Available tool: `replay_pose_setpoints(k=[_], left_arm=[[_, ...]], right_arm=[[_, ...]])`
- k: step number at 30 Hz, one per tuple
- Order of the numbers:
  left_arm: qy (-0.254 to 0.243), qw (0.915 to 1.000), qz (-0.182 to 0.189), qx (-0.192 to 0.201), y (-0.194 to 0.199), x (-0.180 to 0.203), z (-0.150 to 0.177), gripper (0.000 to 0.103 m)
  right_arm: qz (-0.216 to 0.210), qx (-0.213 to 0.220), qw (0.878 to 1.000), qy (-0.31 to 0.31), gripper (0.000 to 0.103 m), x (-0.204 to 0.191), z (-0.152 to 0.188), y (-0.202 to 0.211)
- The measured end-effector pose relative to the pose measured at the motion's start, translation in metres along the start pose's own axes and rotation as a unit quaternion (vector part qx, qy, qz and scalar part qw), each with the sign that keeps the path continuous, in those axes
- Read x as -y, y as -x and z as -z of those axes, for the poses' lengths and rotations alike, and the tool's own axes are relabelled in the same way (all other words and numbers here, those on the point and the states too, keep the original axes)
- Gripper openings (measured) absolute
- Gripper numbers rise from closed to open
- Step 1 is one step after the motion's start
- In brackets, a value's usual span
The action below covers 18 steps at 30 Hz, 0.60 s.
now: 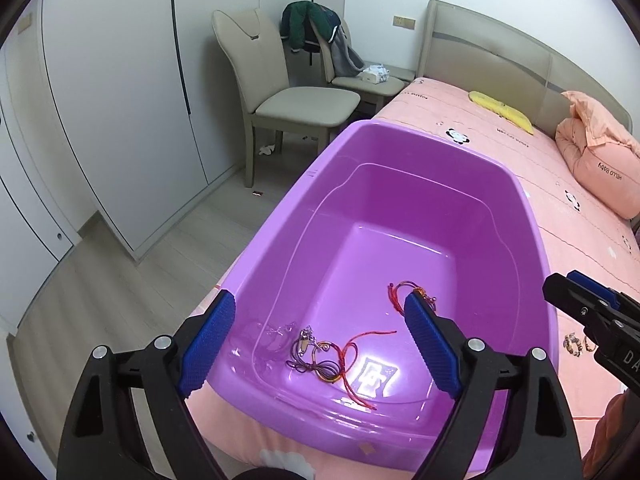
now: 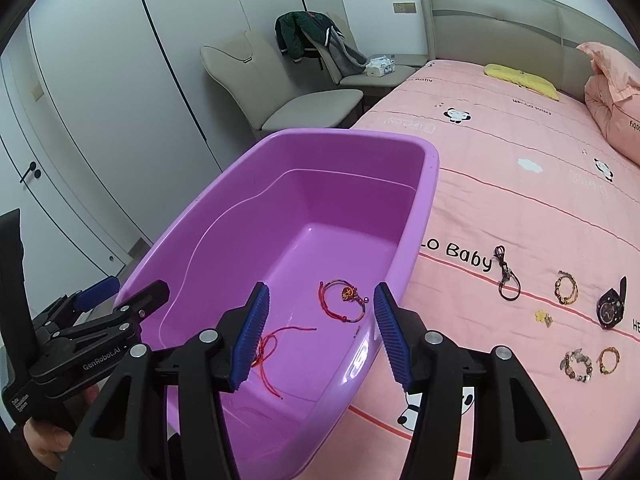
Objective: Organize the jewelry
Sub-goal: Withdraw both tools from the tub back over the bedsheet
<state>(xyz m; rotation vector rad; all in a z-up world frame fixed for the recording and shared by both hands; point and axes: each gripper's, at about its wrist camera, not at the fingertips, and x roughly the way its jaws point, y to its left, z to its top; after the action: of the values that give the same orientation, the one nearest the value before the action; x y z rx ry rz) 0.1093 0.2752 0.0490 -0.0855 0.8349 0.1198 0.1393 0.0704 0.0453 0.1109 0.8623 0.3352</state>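
Observation:
A purple plastic tub stands on the pink bed. Inside lie a red cord bracelet with a gold charm, a loose red string and a dark tangle of cord jewelry. On the sheet to the right lie a black cord necklace, a beaded bracelet, a black watch, a small yellow charm and two more bracelets. My left gripper is open over the tub's near end. My right gripper is open and empty above the tub's right rim.
The tub sits at the bed's left edge, with floor below. Two beige chairs, one with clothes, stand by the wardrobe. A folded pink quilt and yellow cloth lie near the headboard.

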Motion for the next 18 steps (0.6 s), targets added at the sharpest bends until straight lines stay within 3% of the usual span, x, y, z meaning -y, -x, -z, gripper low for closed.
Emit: replay_pose_setpoints(k=[18], left_arm=[[-0.020, 0.9996, 0.022, -0.004, 0.031, 0.034, 0.033, 0.086]], right_arm=[[-0.008, 0.013, 0.999, -0.047, 0.059, 0.040, 0.050, 0.048]])
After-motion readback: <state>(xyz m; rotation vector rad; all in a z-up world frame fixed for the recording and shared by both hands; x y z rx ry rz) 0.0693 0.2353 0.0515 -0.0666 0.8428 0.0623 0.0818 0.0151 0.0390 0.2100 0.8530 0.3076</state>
